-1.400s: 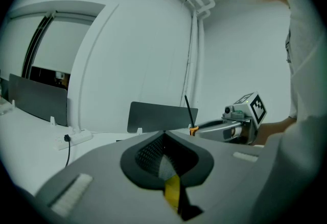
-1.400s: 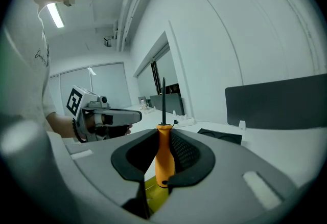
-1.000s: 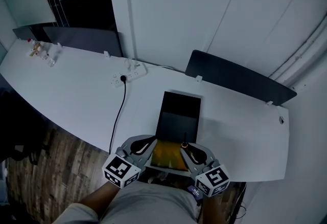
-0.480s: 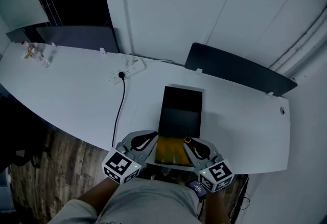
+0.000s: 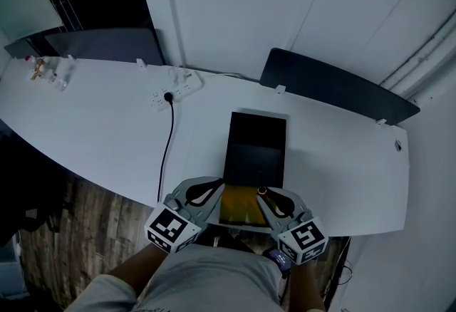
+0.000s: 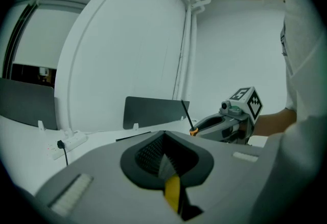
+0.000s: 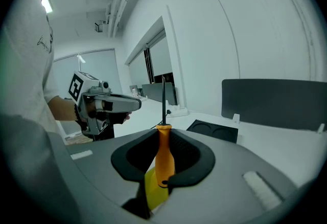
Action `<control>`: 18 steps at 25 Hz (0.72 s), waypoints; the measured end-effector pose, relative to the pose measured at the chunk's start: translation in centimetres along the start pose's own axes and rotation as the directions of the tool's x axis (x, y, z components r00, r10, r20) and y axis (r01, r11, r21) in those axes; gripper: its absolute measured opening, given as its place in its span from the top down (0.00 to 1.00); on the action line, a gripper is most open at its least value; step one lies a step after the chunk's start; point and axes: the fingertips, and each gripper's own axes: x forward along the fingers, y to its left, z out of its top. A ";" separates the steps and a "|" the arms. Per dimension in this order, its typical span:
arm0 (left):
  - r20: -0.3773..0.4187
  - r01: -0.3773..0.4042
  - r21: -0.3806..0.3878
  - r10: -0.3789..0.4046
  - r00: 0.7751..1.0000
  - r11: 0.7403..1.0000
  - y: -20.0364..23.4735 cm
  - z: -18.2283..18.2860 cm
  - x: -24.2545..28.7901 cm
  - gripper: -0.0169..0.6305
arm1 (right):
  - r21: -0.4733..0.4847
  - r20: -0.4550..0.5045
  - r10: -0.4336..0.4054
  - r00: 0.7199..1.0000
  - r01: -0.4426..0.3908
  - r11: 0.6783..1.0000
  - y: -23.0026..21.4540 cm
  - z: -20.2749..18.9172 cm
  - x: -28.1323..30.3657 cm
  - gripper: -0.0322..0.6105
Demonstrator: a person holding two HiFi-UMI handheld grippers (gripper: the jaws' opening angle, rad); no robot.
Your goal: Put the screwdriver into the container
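Jaws of the right gripper [image 7: 164, 166] are clamped on the orange handle of the screwdriver [image 7: 164, 147], with the thin black shaft sticking straight out past them. The left gripper [image 6: 166, 160] is closed too, and I don't see anything pinched in it. It sits just beside the right one, down at the near edge of the table [image 5: 107, 132].

The container [image 5: 255, 152] is the black tray lying just beyond both grippers. Nothing is in it yet, so the screwdriver is nowhere near home.

What I'd worry about:
- The handle is round and only the butt end is pinched, so any knock on that long shaft could swing it round in the grip.
- The shaft leads the way, so coming in low could stab the tray's near rim and shove the tray.
- The tray looks shallow, so letting go from too high could let the screwdriver bounce or roll out.
- Both grippers hang near the table edge, so a slip here probably means the floor.
- The left gripper is close enough to bump.

Headcount:
- two grippers
- one screwdriver
- one container
- one yellow thing [image 5: 239, 205] between the grippers
- one power strip [image 5: 178, 90] with one cable [image 5: 168, 147]
- two dark panels [image 5: 335, 93] along the back
- some small bottles [image 5: 44, 70] at the far left, too tiny to count
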 end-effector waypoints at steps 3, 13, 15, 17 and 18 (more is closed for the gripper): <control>-0.005 0.003 0.002 -0.003 1.000 1.000 0.2 -0.2 0.1 0.97 | -0.002 -0.012 0.001 1.000 -0.001 1.000 0.0 -0.3 0.1 0.82; -0.017 0.003 -0.023 -0.004 1.000 1.000 0.6 -1.2 1.0 0.97 | 0.000 -0.064 -0.009 0.998 0.009 1.000 -0.7 -1.7 0.5 0.81; -0.019 0.003 -0.028 -0.003 1.000 1.000 0.5 -1.4 1.2 0.97 | -0.013 -0.081 -0.007 0.997 0.006 1.000 -0.8 -2.3 0.5 0.82; -0.024 0.001 -0.037 -0.002 1.000 0.999 0.6 -1.8 1.4 0.97 | -0.009 -0.096 -0.001 0.995 0.001 1.000 -1.0 -3.0 0.7 0.81; -0.027 0.000 -0.042 -0.001 1.000 0.999 0.7 -2.0 1.4 0.97 | -0.004 -0.100 0.000 0.995 -0.001 1.000 -1.1 -3.3 0.8 0.81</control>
